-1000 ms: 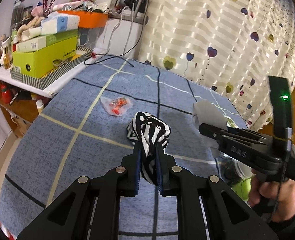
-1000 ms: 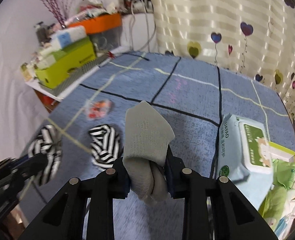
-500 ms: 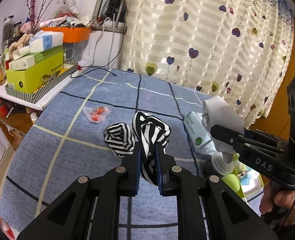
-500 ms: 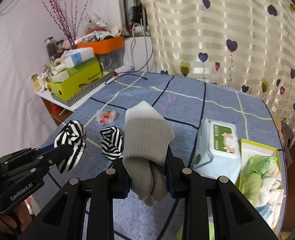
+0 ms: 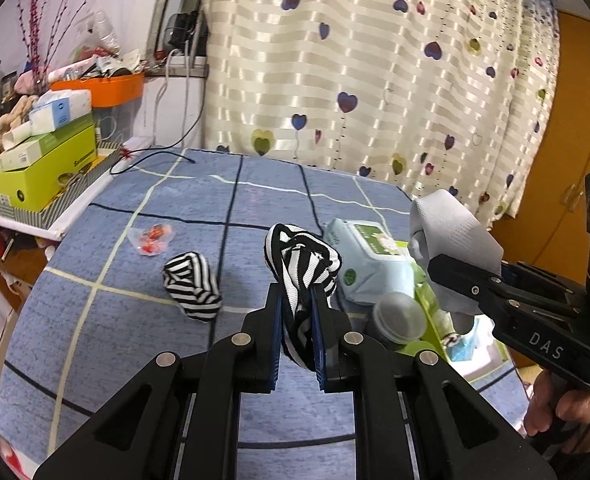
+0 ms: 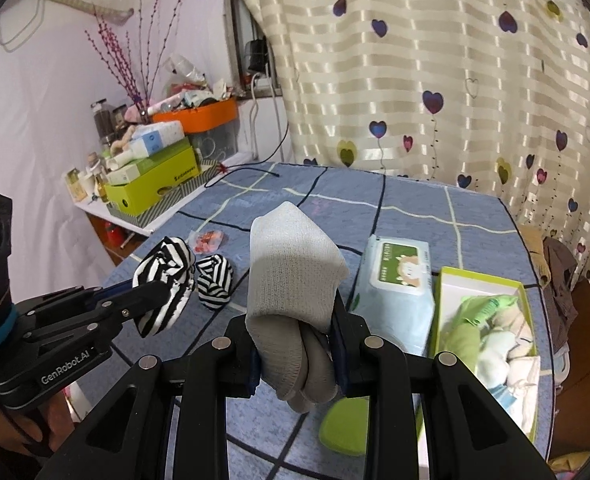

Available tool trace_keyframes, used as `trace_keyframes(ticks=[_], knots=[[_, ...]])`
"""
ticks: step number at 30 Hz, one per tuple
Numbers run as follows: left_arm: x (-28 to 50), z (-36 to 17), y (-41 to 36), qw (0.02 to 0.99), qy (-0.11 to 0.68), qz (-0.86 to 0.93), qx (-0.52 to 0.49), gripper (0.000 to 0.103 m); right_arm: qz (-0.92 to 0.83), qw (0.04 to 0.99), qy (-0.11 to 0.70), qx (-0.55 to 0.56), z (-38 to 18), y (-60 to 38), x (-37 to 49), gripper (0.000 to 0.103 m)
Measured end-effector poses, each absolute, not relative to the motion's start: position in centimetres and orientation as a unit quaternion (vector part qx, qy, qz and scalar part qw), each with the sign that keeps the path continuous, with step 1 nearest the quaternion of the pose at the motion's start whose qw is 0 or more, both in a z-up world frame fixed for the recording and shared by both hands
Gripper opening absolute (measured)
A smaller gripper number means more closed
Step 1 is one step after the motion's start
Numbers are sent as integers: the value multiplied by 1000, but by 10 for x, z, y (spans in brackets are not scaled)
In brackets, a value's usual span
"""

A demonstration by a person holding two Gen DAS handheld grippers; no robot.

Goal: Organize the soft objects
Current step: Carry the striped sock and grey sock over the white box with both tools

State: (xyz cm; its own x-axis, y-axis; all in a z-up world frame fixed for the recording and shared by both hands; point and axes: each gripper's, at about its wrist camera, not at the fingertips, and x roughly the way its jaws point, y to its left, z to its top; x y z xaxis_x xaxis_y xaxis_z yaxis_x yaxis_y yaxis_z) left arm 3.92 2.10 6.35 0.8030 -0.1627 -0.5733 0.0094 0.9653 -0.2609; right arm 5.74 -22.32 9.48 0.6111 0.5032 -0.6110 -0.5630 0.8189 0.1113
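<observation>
My left gripper (image 5: 297,300) is shut on a black-and-white striped sock (image 5: 301,260), held above the blue checked bedcover (image 5: 215,200). Its rolled striped mate (image 5: 193,286) lies on the cover to the left. My right gripper (image 6: 297,336) is shut on a folded grey sock (image 6: 293,268), also lifted clear of the bed. In the right wrist view the left gripper (image 6: 151,292) with its striped sock (image 6: 163,276) hangs at the left. A green box (image 6: 491,336) with soft items sits at the right.
A wet-wipes pack (image 6: 395,284) lies beside the green box, and a green lid (image 6: 343,428) rests in front of it. A small packet of sweets (image 5: 151,238) sits on the cover. A cluttered shelf with boxes (image 5: 43,168) stands left; a heart-print curtain (image 5: 375,80) hangs behind.
Both grippers have risen and drawn back from the bed with their socks. The second striped sock, the wipes pack and the green box have come into view.
</observation>
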Motion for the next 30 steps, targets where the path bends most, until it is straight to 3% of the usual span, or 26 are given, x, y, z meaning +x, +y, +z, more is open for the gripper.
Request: trace_keyframes(ticks=[30], knots=[[56,75,-80,922,333,-172,-97,14,218,920,325,4,89,-339,45,27]])
